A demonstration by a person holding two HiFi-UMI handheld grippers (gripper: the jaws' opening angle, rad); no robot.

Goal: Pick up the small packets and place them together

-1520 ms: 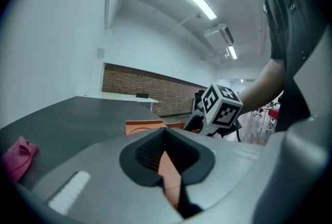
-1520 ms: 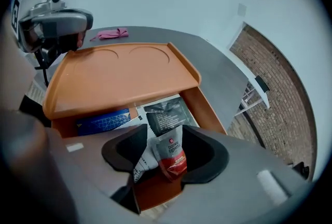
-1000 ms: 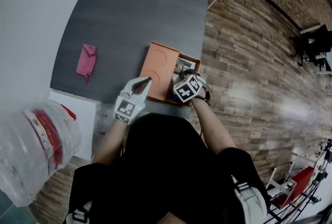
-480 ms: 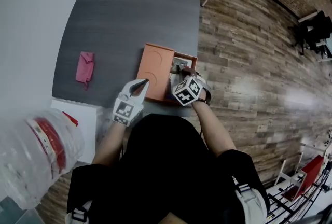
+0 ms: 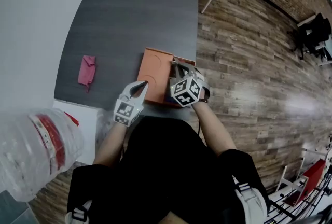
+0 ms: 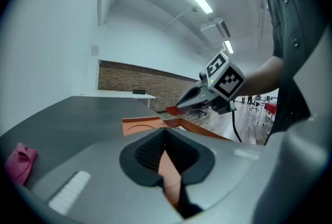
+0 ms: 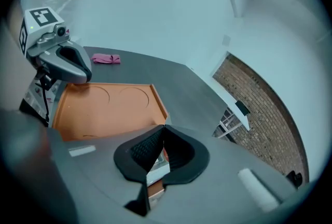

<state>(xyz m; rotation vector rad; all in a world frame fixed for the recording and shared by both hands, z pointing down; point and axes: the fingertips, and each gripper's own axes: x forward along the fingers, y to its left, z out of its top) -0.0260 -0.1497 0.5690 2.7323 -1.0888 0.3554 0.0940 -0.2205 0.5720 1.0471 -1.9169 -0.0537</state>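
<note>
packet: small red one (image 6: 173,110), pinched right at the tips of the right gripper (image 6: 180,107), up in the air over the right end of the tray, clear of everything else

right gripper: jaws clamped tight on that packet, marker cube facing up in the head view, pointing down and away over the tray's side compartment

tray: orange (image 5: 154,67), flat main part showing just its two shallow round recesses, plus a narrower compartment along the right side

compartment contents: some pale silvery bits (image 5: 180,68), too small to say what exactly, mostly covered by the right gripper

left gripper: (image 5: 142,84) jaws together with nothing clamped, tip at the tray's near left corner, right over the rim; can't tell if actually touching it

packet vs left gripper: at opposite ends of the tray's near side, packet sitting higher

edges: tray parked right at the near edge of the counter (image 5: 129,10), its right side almost at the counter's right edge, wooden floor (image 5: 249,62) straight past that

open room: wide stretch of dark grey counter beyond the tray and off to its left, so plenty of space that way, hardly any to the right

cloth: pink, crumpled (image 5: 86,71), well apart from the tray on the left part of the counter

off the counter: clear plastic thing with a red band (image 5: 36,150) down at the lower left, next to a white surface
</note>
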